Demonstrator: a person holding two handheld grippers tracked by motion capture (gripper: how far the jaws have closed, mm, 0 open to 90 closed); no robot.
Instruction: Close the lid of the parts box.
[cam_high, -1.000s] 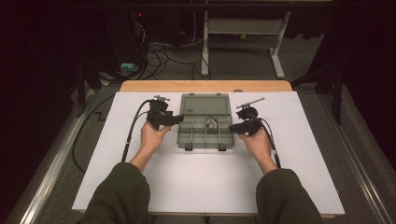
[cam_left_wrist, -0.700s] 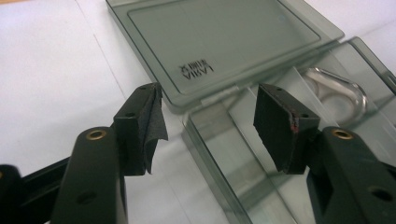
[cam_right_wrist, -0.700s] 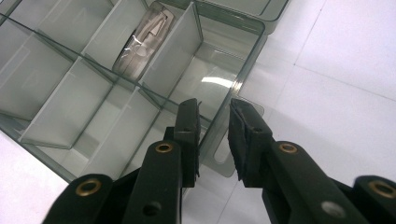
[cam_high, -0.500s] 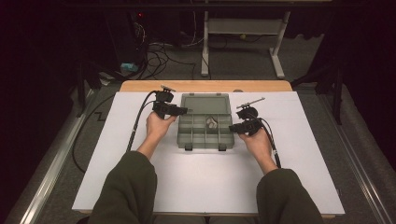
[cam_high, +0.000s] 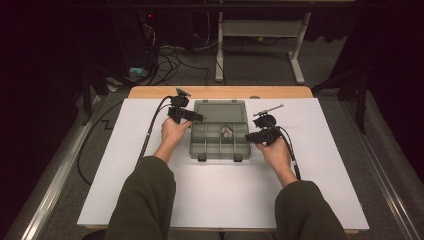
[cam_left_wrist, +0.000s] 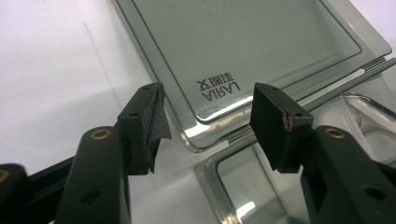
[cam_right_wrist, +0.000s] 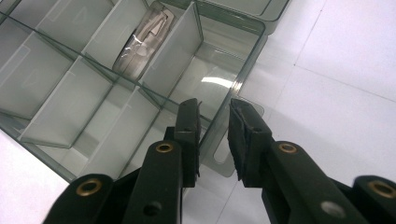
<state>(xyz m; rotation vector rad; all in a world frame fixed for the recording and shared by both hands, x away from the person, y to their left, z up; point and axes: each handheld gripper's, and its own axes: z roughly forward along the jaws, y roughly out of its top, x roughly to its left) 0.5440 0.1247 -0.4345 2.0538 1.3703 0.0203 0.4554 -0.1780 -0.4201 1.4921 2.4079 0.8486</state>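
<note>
The left gripper (cam_high: 199, 118) was shifted from the box's left side up to the flat-lying smoky transparent plastic lid (cam_left_wrist: 243, 42) of the compartment organiser box (cam_high: 220, 142) — jaws just narrowed, half-open, nothing gripped — likely to close it; right gripper (cam_right_wrist: 214, 122) kept narrowly parted astride the box wall, grip uncertain.

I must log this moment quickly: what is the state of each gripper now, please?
Left gripper: open, jaws just been closing, over the corner of the lid, holding nothing.
Right gripper: jaws astride the side wall of the organiser box; whether they pinch it cannot be told.

White sheet (cam_high: 225, 195) covers a wooden table (cam_high: 220, 92). Grey carpet floor (cam_high: 325, 65) beyond. A white desk frame (cam_high: 260, 30) stands at rear; black cables (cam_high: 170, 55) lie beside it. Surroundings are dark.
</note>
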